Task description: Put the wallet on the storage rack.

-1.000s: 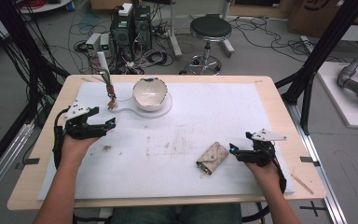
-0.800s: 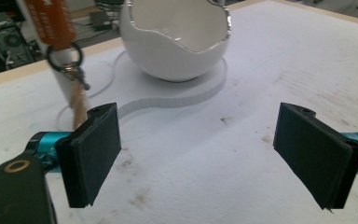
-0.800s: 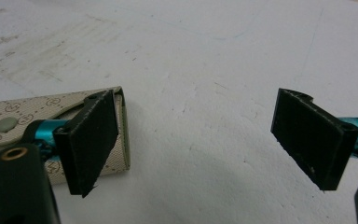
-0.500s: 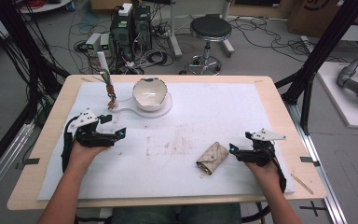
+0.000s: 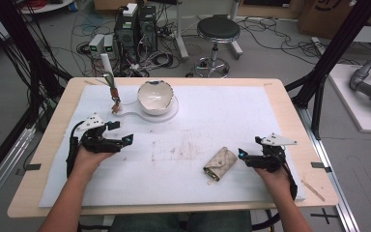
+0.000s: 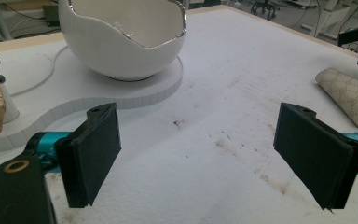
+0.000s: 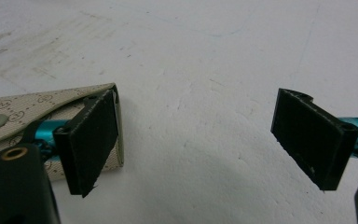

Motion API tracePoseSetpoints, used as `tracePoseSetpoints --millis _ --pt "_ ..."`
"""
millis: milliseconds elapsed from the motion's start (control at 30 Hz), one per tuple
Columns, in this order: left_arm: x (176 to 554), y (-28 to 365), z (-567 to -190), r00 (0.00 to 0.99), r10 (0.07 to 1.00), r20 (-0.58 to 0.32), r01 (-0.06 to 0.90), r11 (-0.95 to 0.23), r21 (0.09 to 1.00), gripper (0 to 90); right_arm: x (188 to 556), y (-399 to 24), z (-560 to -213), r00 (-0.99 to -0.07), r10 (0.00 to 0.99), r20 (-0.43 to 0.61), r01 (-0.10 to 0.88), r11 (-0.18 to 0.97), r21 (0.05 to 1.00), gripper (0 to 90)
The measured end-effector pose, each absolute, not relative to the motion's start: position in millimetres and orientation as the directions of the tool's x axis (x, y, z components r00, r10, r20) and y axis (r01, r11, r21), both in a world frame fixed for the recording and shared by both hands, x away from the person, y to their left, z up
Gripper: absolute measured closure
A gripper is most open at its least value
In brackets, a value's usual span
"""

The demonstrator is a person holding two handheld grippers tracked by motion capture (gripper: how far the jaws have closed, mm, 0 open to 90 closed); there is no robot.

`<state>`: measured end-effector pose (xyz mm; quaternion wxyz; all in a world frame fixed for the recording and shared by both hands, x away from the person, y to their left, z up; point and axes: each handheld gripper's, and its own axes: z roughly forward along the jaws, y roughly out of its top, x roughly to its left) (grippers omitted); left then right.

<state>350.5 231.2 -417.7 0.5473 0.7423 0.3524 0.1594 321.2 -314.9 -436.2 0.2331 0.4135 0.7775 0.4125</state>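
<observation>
A mat (image 5: 251,121) covers most of the table (image 5: 43,140). A bowl (image 5: 155,96) stands on a flat base (image 5: 171,113) at the mat's far edge, left of the middle. Just left of the bowl a small stand (image 5: 111,87) rises upright, on the base's left end. A pouch (image 5: 221,163) lies flat on the mat near the front, right of the middle and well apart from the bowl. The left hand-held gripper (image 5: 118,136) is in front of the stand, near the mat's left side. The right hand-held gripper (image 5: 245,155) sits just right of the pouch. Behind the table a stool (image 5: 218,30) stands on the floor, with boxes (image 5: 136,24) left of it.
</observation>
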Motion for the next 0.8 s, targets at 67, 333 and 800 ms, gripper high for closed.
tracePoseSetpoints --millis 67,333,800 --pt "350.1 230.3 -417.4 0.704 0.696 -0.143 0.347 -0.162 0.924 14.7 320.5 -315.3 -435.4 -0.546 0.838 -0.021 0.45 0.314 0.836 15.0" --pt "349.4 215.0 -415.2 0.728 0.673 -0.131 0.334 -0.181 0.925 14.7 318.2 -319.4 -434.9 -0.541 0.841 -0.019 0.447 0.306 0.84 15.0" --pt "353.2 177.1 -415.4 0.775 0.613 -0.151 0.336 -0.198 0.921 14.7 308.2 -333.7 -434.7 -0.507 0.862 -0.016 0.457 0.285 0.843 15.0"
